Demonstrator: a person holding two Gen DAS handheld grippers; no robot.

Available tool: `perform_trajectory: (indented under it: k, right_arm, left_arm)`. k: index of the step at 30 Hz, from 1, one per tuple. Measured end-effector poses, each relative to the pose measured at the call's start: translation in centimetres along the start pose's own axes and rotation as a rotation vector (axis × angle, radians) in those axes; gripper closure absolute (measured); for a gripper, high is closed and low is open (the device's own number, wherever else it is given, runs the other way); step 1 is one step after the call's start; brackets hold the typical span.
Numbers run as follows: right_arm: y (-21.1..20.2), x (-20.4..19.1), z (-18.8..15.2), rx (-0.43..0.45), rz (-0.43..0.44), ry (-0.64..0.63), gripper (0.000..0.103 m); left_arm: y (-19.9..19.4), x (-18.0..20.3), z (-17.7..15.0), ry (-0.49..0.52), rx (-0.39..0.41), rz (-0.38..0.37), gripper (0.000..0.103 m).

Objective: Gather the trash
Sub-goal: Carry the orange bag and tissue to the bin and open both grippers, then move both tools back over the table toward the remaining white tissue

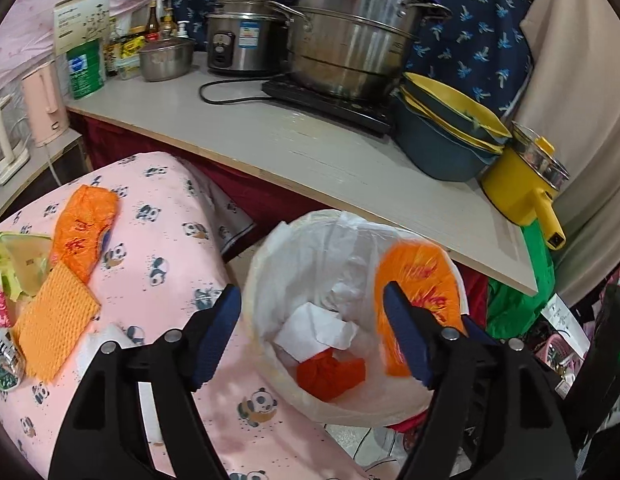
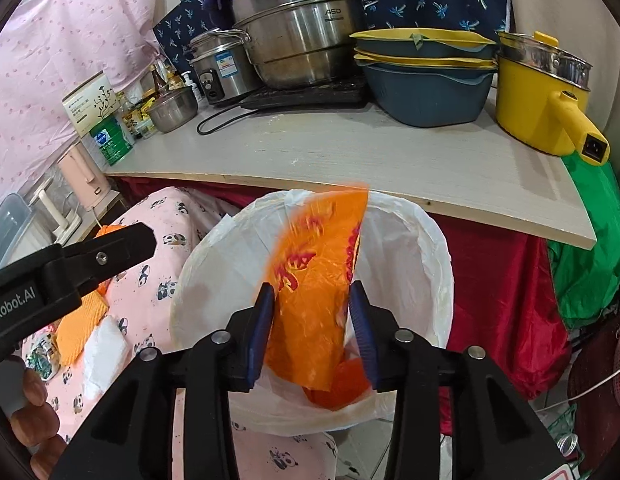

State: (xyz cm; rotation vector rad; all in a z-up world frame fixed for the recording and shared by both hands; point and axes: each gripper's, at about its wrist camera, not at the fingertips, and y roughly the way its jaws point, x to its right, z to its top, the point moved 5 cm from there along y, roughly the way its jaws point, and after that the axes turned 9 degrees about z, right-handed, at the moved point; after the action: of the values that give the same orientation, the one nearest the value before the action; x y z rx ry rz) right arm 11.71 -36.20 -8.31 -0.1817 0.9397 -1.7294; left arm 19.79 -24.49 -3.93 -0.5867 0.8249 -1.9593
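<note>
Over the round bin lined with a thin white plastic bag [image 2: 414, 248], both my claws hang pointing steeply down. My right gripper [image 2: 312, 332] has a large orange plastic wrapper with red print [image 2: 314, 280] between its blue pads; the wrapper is motion-blurred, its lower end already inside the bin's mouth. The left pad lies against it, but there is a gap at the right pad, so I count those jaws as parted rather than clamped. My left gripper [image 1: 310, 336] stands wide apart with nothing between its pads, above the near rim of the same bin. Down in the liner lie crumpled white paper [image 1: 322, 328] and a wad of red-orange plastic [image 1: 330, 372]. To the left, on the pink panda-print sheet [image 1: 161, 240], wait more scraps: a second crumpled orange wrapper [image 1: 85, 232], a ribbed orange foam net [image 1: 53, 320] just below it, and green and clear packaging at the edge. Behind the bin runs a pale wooden counter [image 2: 350, 160] crowded with steel pots and a yellow electric pan [image 2: 538, 92].
</note>
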Motion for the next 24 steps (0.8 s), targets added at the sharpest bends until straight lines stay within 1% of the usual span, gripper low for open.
perform_trajectory:
  k: [2,4,12,19,24]
  right_arm:
    - [0.0,-0.3,0.2,0.003,0.0,-0.005,0.064]
    - [-0.3,-0.7,0.4,0.011,0.002,-0.007,0.061]
    - [-2.1,-2.9,0.3,0.03,0.033,-0.027,0.059]
    - [-3.6,-6.9,0.1,0.043,0.078,-0.078,0.055]
    - [-4.6,-10.1,-0.4,0.047,0.12,-0.116,0.054]
  left_arm:
    - [-0.3,-1.0,0.0,-0.023,0.001,0.011,0.032]
    - [-0.6,-1.9,-0.1,-0.04,0.004,0.026,0.032]
    - [-2.4,-5.0,-0.9,-0.077,0.023,0.083,0.032]
    - [-4.7,-8.0,-1.9,-0.119,0.041,0.119,0.032]
    - [-6.6,-10.8,-2.9,-0.146,0.055,0.162,0.031]
